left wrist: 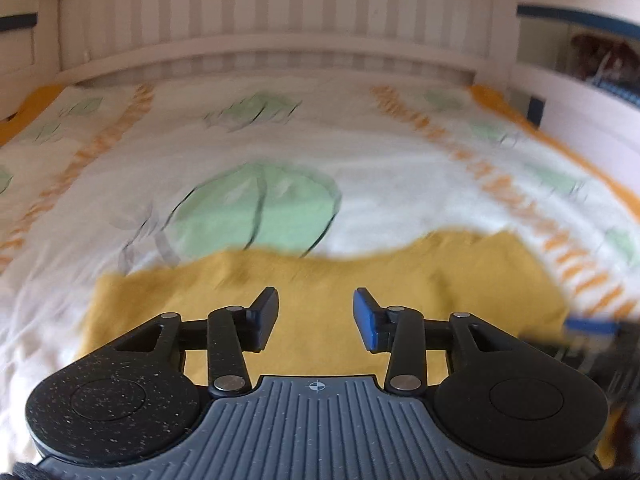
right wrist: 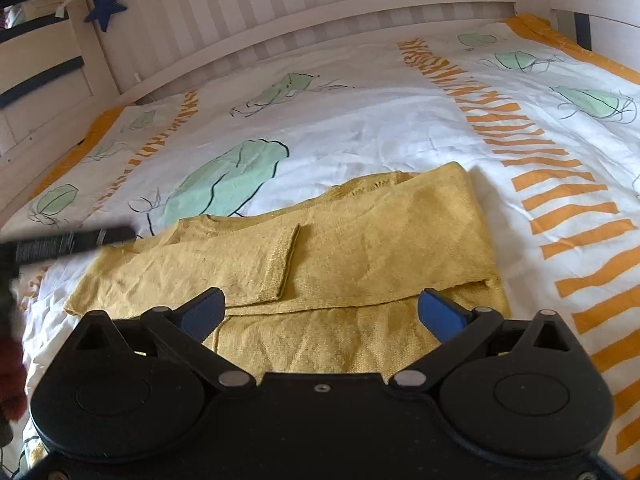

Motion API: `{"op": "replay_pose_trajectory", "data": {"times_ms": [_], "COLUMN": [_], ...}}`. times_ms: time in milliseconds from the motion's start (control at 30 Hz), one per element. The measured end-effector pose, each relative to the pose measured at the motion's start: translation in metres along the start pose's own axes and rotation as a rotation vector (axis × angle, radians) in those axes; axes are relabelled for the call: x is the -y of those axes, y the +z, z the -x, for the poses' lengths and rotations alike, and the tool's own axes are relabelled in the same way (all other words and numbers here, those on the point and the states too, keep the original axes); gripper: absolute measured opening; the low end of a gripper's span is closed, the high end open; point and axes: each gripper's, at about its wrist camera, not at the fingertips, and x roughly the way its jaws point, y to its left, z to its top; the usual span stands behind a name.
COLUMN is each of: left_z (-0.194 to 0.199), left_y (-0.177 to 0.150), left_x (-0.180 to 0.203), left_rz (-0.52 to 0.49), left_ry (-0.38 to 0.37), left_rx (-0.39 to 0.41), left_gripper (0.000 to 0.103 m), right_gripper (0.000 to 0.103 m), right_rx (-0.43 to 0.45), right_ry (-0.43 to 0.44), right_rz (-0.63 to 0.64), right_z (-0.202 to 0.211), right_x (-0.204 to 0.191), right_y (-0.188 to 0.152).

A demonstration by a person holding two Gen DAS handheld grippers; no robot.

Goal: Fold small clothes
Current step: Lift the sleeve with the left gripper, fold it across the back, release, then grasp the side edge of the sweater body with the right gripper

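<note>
A mustard-yellow knit sweater (right wrist: 360, 248) lies flat on the bed, with both sleeves folded in across its body; a sleeve cuff (right wrist: 286, 260) lies near its middle. The sweater also shows blurred in the left wrist view (left wrist: 320, 280). My left gripper (left wrist: 315, 318) is open and empty, just above the near part of the sweater. My right gripper (right wrist: 320, 312) is wide open and empty above the sweater's near edge. The other gripper shows as a blurred dark shape at the left edge of the right wrist view (right wrist: 72, 244) and at the right edge of the left wrist view (left wrist: 588, 332).
The bed cover (right wrist: 360, 120) is white with green shapes and orange stripes. A white slatted bed rail (right wrist: 320, 8) runs along the far side. A blue star (right wrist: 105, 7) hangs at the far left corner.
</note>
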Motion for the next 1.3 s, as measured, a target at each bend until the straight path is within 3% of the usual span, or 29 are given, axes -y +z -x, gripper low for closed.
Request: {"op": "replay_pose_trajectory", "data": {"times_ms": [200,367,433,500,700,800,933,1133,1200,1300], "left_z": [0.001,-0.002,-0.005,-0.007,-0.011,-0.010,-0.012,-0.013,-0.013,-0.013], "left_y": [-0.046,-0.069,-0.077,-0.081,-0.077,-0.077,-0.075,-0.074,-0.074,-0.074], "left_x": [-0.048,-0.083,-0.091,-0.094,-0.092,-0.097,-0.104,-0.102,-0.101,-0.101], "left_rz": [0.054,0.114,0.132,0.163,0.217,0.250,0.297,0.296,0.290,0.287], "left_ry": [0.089,0.127,0.112,0.105,0.135,0.121,0.104,0.105,0.107,0.107], "left_rx": [-0.113,-0.155,-0.146,-0.128,-0.149,-0.159,-0.178,-0.183,-0.183,-0.182], "left_gripper": [0.040,0.040,0.043,0.047,0.054,0.054,0.056,0.058,0.058,0.058], "right_gripper": [0.102,0.102,0.098,0.086,0.083,0.073,0.069,0.053,0.028,0.017], "right_rx": [0.055,0.093,0.080,0.051,0.025,-0.019,-0.087,-0.152,-0.170,-0.171], "right_ry": [0.034,0.066,0.089,0.119,0.096,0.106,0.082,0.047,0.039,0.049], "right_rz": [0.055,0.116,0.111,0.116,0.161,0.134,0.072,0.048,0.070,0.114], "right_z": [0.001,0.004,0.005,0.004,-0.015,-0.036,-0.066,-0.093,-0.096,-0.092], "right_x": [-0.003,-0.008,-0.009,-0.012,-0.034,-0.038,-0.039,-0.047,-0.055,-0.069], "right_y": [-0.006,-0.011,-0.010,-0.007,0.009,0.020,0.025,0.024,0.024,0.029]}}
